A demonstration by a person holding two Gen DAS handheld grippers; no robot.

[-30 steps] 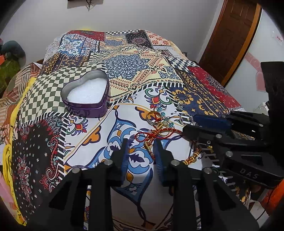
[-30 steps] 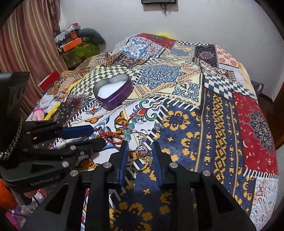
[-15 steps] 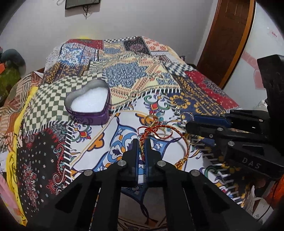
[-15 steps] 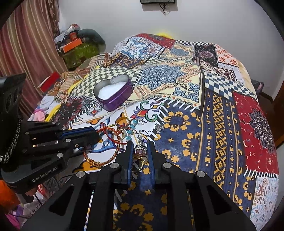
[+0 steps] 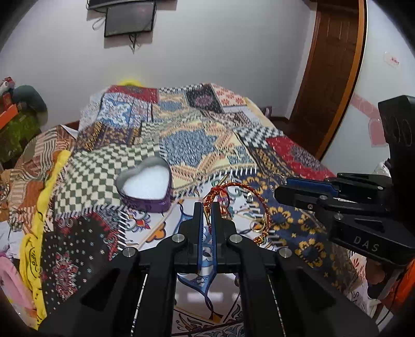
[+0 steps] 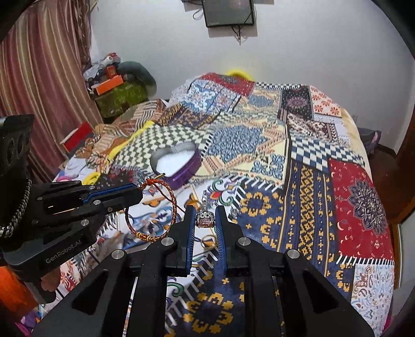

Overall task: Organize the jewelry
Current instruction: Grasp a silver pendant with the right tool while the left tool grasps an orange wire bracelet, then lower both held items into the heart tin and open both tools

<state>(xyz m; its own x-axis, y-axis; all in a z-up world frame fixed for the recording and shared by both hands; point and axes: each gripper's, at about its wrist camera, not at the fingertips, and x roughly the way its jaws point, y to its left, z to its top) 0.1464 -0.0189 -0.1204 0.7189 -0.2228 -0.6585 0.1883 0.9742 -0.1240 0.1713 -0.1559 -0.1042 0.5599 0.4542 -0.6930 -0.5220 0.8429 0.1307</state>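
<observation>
A purple heart-shaped tin (image 5: 145, 188) with a white lining sits open on the patchwork bedspread (image 5: 197, 145); it also shows in the right wrist view (image 6: 177, 163). My left gripper (image 5: 206, 207) is shut on a red-and-gold braided bracelet (image 5: 259, 204), lifted above the bed; the bracelet also shows in the right wrist view (image 6: 171, 207). My right gripper (image 6: 205, 216) is shut on a silver-and-pink charm keychain (image 6: 205, 217), lifted, with gold rings (image 6: 207, 242) hanging below it. The right gripper shows in the left wrist view (image 5: 306, 190).
A small silver piece (image 6: 234, 212) lies on the bedspread right of the charm. A cluttered green-covered stand (image 6: 119, 96) and striped curtain (image 6: 39, 85) are at the left. A wooden door (image 5: 334, 75) stands to the right. A wall-mounted screen (image 6: 229, 11) hangs above the bed.
Both grippers closed on their pieces and rose from the bedspread: the left lifted the bracelet, the right lifted the charm keychain. The camera views tilted upward.
</observation>
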